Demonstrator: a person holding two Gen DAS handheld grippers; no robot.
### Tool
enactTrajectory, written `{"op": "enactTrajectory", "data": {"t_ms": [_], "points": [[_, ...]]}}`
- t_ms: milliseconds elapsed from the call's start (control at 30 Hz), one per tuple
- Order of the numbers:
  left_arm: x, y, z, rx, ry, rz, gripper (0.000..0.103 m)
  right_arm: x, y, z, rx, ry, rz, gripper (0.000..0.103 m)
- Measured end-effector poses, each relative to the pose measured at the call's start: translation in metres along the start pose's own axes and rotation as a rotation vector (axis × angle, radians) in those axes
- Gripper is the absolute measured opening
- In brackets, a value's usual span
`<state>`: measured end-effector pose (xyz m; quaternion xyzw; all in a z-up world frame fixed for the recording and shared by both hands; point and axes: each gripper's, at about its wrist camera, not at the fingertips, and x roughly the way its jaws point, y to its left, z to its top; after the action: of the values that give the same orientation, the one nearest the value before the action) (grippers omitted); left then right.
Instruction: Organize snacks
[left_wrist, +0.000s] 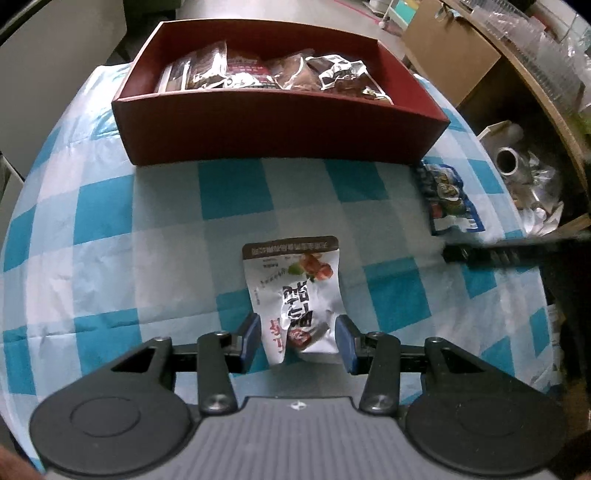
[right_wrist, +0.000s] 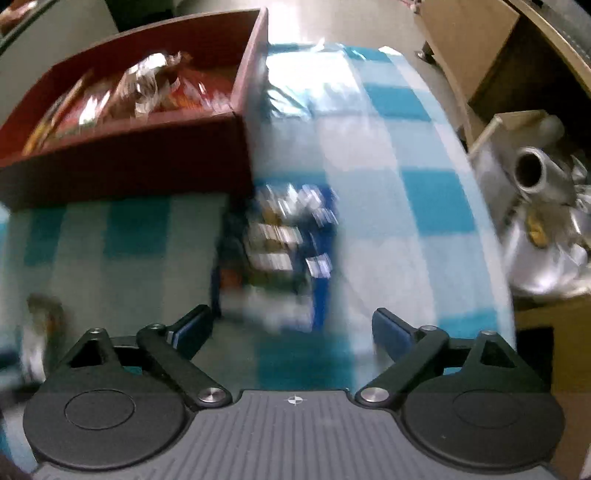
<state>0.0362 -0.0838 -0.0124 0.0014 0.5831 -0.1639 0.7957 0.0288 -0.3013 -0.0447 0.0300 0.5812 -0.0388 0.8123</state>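
A white snack packet (left_wrist: 295, 291) lies on the checked tablecloth, its near end between the pads of my left gripper (left_wrist: 299, 341). The jaws stand at its sides, seemingly touching it and not fully closed. A dark red box (left_wrist: 280, 125) behind it holds several snack packets (left_wrist: 266, 72). A blue snack packet (left_wrist: 445, 195) lies at the box's right front corner. In the blurred right wrist view this blue packet (right_wrist: 284, 243) lies just ahead of my open, empty right gripper (right_wrist: 291, 328). The box (right_wrist: 129, 162) is to the upper left there.
The blue and white checked cloth (left_wrist: 147, 221) covers the table. The right gripper's finger (left_wrist: 480, 253) shows at the right of the left wrist view. Past the table's right edge are cardboard boxes (left_wrist: 450, 48) and a foil roll (right_wrist: 532, 170) among clutter.
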Motion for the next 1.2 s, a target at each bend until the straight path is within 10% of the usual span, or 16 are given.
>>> {"op": "enactTrajectory", "data": {"t_ms": [500, 667, 1200], "points": [[0.022, -0.021, 0.001, 0.046, -0.024, 0.07, 0.052, 0.018, 0.004, 0.038, -0.011, -0.068, -0.002, 0.096], [0.019, -0.015, 0.006, 0.021, -0.03, 0.085, 0.033, 0.003, -0.002, 0.029, -0.045, -0.064, 0.027, 0.075], [0.003, -0.015, -0.008, 0.048, -0.01, 0.012, 0.021, -0.031, -0.015, -0.031, -0.016, -0.047, 0.129, 0.073]]}}
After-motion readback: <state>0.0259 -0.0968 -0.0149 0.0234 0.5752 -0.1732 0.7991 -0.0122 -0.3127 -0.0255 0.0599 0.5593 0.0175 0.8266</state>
